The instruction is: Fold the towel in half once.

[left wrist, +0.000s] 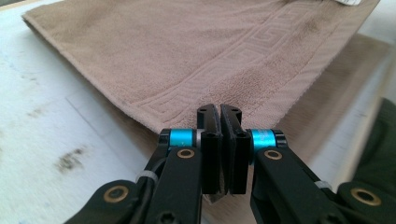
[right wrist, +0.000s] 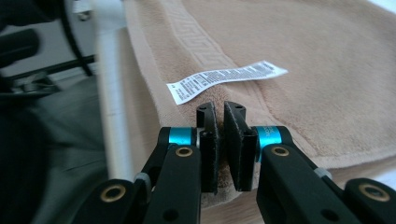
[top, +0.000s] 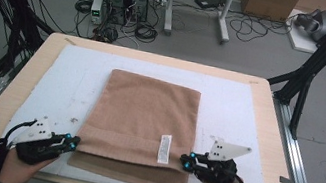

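White pad [top: 77,76] bare around towel [top: 147,114]; both grippers' jaws pinch its near corners, left [top: 74,143], right [top: 185,162].

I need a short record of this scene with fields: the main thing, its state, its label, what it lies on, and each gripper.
main thing: brown towel
state: folded, upper layer ends short of the near edge
label: white tag on top, near the right edge
lies on: white pad over a wooden table
left gripper: at the towel's left edge, jaws shut on it
right gripper: at the towel's right edge, jaws shut on it
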`<action>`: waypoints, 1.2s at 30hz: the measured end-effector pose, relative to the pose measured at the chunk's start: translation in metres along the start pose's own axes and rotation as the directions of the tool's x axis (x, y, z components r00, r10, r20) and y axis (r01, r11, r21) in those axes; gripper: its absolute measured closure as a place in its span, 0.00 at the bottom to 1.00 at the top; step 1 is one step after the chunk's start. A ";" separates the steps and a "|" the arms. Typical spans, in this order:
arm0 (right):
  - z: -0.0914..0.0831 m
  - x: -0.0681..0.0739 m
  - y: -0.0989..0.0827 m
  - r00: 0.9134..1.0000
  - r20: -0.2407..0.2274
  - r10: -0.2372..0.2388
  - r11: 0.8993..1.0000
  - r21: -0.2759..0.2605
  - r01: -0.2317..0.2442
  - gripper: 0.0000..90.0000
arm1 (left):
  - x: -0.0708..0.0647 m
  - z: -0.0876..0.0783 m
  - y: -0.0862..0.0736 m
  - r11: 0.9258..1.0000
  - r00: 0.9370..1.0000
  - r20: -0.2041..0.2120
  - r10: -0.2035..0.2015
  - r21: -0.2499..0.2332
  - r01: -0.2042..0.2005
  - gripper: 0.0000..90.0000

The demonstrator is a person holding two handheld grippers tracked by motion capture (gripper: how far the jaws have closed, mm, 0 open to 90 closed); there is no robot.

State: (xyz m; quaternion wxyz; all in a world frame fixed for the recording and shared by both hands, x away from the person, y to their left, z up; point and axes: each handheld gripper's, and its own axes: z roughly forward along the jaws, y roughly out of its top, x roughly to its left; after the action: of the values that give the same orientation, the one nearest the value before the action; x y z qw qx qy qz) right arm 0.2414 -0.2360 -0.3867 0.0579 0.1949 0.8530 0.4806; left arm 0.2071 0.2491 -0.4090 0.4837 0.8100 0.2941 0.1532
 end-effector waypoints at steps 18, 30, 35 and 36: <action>0.032 -0.004 -0.035 0.998 -0.059 0.028 0.990 0.138 -0.020 0.67 | 0.005 0.034 -0.019 0.994 1.000 0.017 0.007 0.108 -0.009 0.71; 0.030 -0.002 -0.034 0.991 -0.134 0.008 0.992 0.125 0.009 0.96 | 0.000 0.028 -0.023 0.995 0.999 0.048 0.001 0.099 -0.006 0.96; 0.033 -0.003 -0.040 0.987 -0.157 0.021 0.983 0.181 0.008 0.90 | -0.001 0.030 -0.027 0.994 0.999 0.052 -0.008 0.113 0.002 0.93; 0.035 -0.004 -0.041 0.986 -0.163 0.031 0.984 0.176 -0.002 0.86 | 0.000 0.030 -0.027 0.994 0.999 0.050 -0.011 0.109 0.005 0.89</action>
State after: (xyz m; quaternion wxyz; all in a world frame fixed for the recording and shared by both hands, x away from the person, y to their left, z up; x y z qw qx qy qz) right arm 0.2438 -0.2285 -0.4405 -0.0342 0.1658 0.8923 0.4185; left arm 0.2146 0.2375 -0.4470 0.4465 0.8376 0.2932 0.1146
